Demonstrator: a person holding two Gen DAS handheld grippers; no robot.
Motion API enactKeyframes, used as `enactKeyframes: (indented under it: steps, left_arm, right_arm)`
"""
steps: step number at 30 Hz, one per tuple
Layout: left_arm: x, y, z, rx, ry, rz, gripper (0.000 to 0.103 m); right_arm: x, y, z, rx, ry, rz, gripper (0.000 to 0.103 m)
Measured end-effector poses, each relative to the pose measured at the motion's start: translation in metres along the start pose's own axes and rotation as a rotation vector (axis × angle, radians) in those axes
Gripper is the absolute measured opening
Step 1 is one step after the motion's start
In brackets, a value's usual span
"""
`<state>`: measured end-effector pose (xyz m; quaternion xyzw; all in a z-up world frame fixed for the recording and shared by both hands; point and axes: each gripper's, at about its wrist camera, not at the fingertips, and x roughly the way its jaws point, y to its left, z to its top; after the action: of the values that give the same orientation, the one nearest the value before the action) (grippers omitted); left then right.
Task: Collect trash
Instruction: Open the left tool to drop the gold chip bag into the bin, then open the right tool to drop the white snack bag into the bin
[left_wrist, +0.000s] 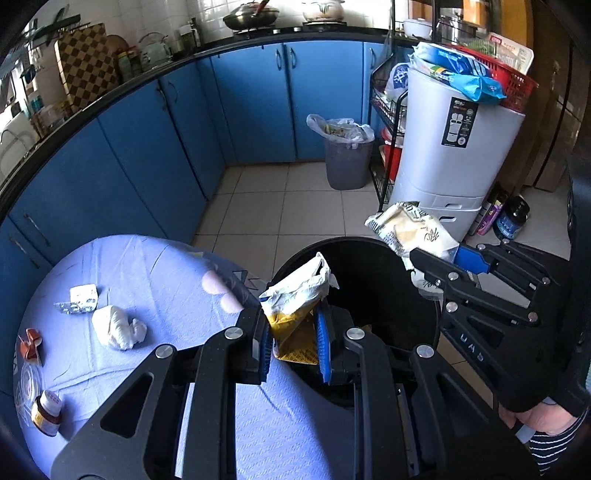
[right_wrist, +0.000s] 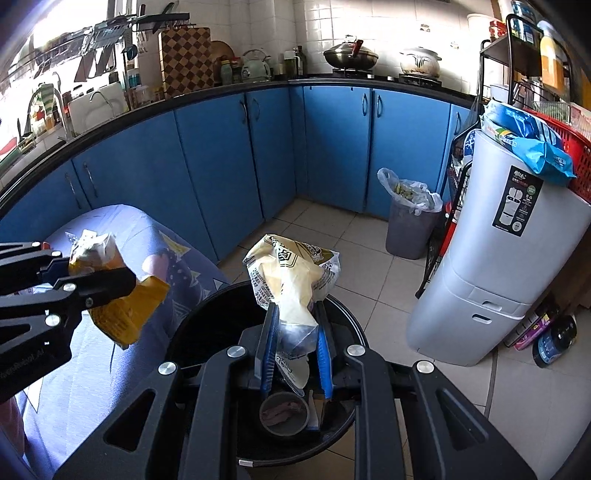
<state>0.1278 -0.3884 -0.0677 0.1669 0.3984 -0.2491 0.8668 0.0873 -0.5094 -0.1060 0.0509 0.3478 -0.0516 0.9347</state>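
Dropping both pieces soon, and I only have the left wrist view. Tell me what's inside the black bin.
Observer: A round grey tub with pinkish scraps lies at the bottom of the black bin.
Operator: Report where the right wrapper hangs.
Observer: The right gripper, shut on the pale wrapper, holds it above the bin's opening.
Operator: Check my yellow bag.
Observer: The left gripper holds the yellow bag over the blue cloth, just outside the rim.

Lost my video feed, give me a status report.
Left gripper shut on yellow wrapper. Right gripper shut on cream bag. Both at the black bin. Nothing in the way.
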Motion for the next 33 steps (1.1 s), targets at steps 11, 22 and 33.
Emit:
enactKeyframes:
  steps: [11,22,33]
  left_arm:
    - [0.009,-0.005,0.004,-0.005,0.016,-0.014,0.022]
    - [0.016,0.003,0.004,-0.046,0.047,-0.022,0.047]
    - [-0.001,0.018,0.003,-0.091,-0.033,0.007,0.096]
  right_arm:
    - [0.005,-0.008,-0.004,0.014,0.011,0.0,0.019]
    - [0.006,-0.009,-0.005,0.009,0.015,0.003,0.019]
    - [0.007,-0.006,-0.005,0.006,0.017,0.008,0.019]
